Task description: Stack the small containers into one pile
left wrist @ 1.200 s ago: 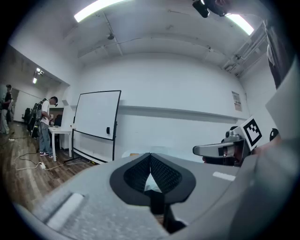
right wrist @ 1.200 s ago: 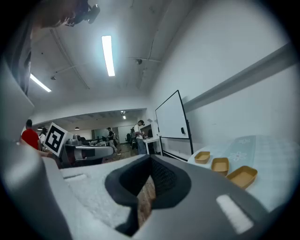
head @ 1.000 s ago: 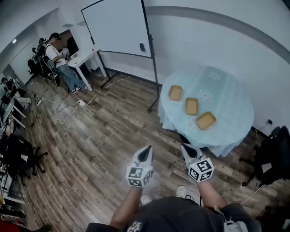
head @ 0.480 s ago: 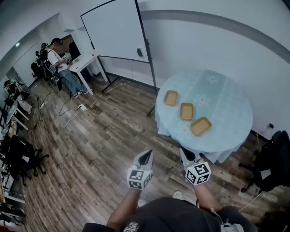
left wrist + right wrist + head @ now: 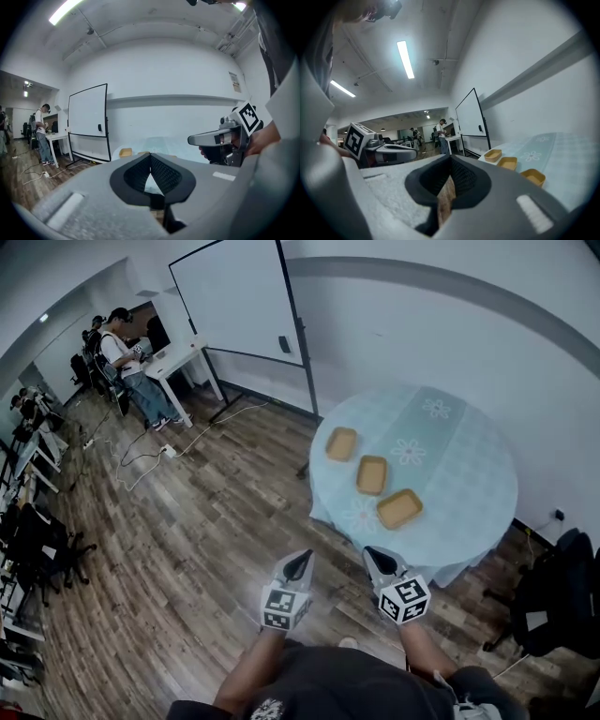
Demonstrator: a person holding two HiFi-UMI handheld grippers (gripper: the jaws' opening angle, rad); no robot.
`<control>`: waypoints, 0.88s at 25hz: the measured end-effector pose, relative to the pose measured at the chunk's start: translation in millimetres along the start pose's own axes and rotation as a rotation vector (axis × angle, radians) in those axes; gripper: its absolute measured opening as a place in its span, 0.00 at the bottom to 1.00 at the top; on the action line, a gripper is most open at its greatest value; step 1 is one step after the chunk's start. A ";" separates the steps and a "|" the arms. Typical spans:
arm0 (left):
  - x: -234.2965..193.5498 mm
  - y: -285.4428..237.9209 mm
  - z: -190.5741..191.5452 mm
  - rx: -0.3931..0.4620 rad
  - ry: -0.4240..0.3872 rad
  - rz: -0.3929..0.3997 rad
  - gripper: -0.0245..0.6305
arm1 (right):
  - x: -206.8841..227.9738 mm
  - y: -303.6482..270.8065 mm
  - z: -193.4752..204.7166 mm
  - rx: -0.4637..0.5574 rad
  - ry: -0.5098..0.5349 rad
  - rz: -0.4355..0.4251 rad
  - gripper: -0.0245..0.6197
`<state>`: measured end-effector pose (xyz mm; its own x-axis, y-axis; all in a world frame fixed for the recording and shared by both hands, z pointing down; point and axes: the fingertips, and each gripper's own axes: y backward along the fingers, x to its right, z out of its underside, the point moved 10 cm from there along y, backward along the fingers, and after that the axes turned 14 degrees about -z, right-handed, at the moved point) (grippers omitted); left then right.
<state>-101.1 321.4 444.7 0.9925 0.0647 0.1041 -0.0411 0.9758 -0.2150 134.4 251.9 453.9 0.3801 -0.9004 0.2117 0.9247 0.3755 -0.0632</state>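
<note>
Three small tan containers lie in a row on a round table [image 5: 469, 493] with a pale blue cloth: a far one [image 5: 340, 443], a middle one [image 5: 371, 474] and a near one [image 5: 399, 508]. The right gripper view shows them too, far [image 5: 492, 155], middle [image 5: 507, 162] and near [image 5: 533, 176]. My left gripper [image 5: 300, 561] and right gripper [image 5: 377, 558] hang side by side over the wood floor, short of the table's near edge. Both are shut with nothing in them. From the left gripper view, the right gripper [image 5: 206, 138] shows at the right.
A whiteboard on a stand [image 5: 246, 306] is at the wall left of the table, its foot near the table's edge. A black chair [image 5: 553, 601] sits at the right. People stand at a white desk [image 5: 173, 360] far left, with cables on the floor [image 5: 150, 457].
Both grippers have come closer to the table, side by side. The table and containers sit lower and further left in the head view. Both stay shut.
</note>
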 end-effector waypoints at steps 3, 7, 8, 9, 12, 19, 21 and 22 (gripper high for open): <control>1.2 -10.9 -2.8 -0.001 -0.004 -0.007 0.05 | 9.2 -5.8 -0.1 -0.016 0.014 -0.017 0.04; -5.9 -32.2 -2.7 -0.010 0.005 0.000 0.05 | 22.9 -21.9 -1.1 -0.027 0.024 -0.022 0.04; -8.1 -39.3 -2.0 -0.012 0.008 0.003 0.05 | 27.2 -25.9 -0.7 -0.032 0.024 -0.020 0.04; -10.2 -47.0 -1.2 -0.014 0.011 0.009 0.05 | 32.1 -29.9 -0.4 -0.037 0.025 -0.016 0.04; -20.1 -74.1 -0.8 -0.019 0.017 0.038 0.05 | 49.5 -46.1 -3.6 -0.050 0.030 0.007 0.04; -61.8 -137.1 -8.9 -0.025 0.025 0.091 0.05 | 78.2 -95.7 -17.2 -0.074 0.074 0.080 0.04; -78.1 -153.9 -11.5 -0.028 0.033 0.100 0.05 | 79.5 -113.8 -23.0 -0.084 0.116 0.094 0.04; -86.0 -161.8 -12.9 -0.032 0.035 0.106 0.05 | 80.1 -122.9 -25.6 -0.084 0.125 0.096 0.04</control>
<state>-178.4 155.3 458.0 0.9862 0.1590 0.0452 -0.1427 0.9567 -0.2536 51.8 128.0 453.6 0.4618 -0.8835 0.0781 0.8807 0.4462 -0.1593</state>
